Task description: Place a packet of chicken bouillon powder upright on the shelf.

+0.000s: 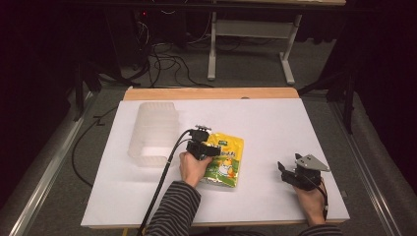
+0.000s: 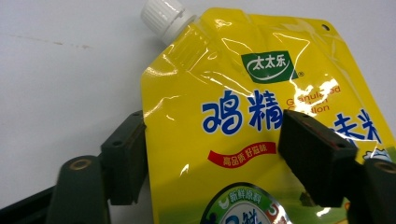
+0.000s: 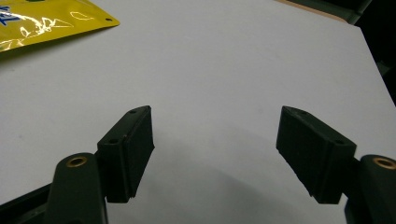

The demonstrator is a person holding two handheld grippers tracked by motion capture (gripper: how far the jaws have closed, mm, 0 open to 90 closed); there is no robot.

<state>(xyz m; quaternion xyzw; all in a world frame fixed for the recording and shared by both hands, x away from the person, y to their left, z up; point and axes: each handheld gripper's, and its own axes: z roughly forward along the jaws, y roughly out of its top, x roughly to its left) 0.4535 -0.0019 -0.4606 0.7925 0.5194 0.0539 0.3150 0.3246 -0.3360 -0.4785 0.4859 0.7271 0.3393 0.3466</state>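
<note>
A yellow spouted pouch (image 1: 226, 160) with blue lettering lies flat on the white table sheet (image 1: 275, 118), near the middle front. In the left gripper view the pouch (image 2: 243, 93) has a white screw cap (image 2: 163, 16) at its top left corner. My left gripper (image 1: 209, 147) is right over it. The left gripper (image 2: 212, 121) is open, one jaw just outside the pouch's left edge and the other above its printed face. My right gripper (image 1: 284, 169) rests at the front right. The right gripper (image 3: 215, 116) stands open over bare sheet, with a corner of the pouch (image 3: 42, 18) far off.
A translucent ribbed plastic container (image 1: 152, 132) stands at the left rear of the sheet, close to the left hand. The table's wooden back edge (image 1: 211, 93) runs behind it. Cables and a desk frame (image 1: 246, 29) lie on the floor beyond.
</note>
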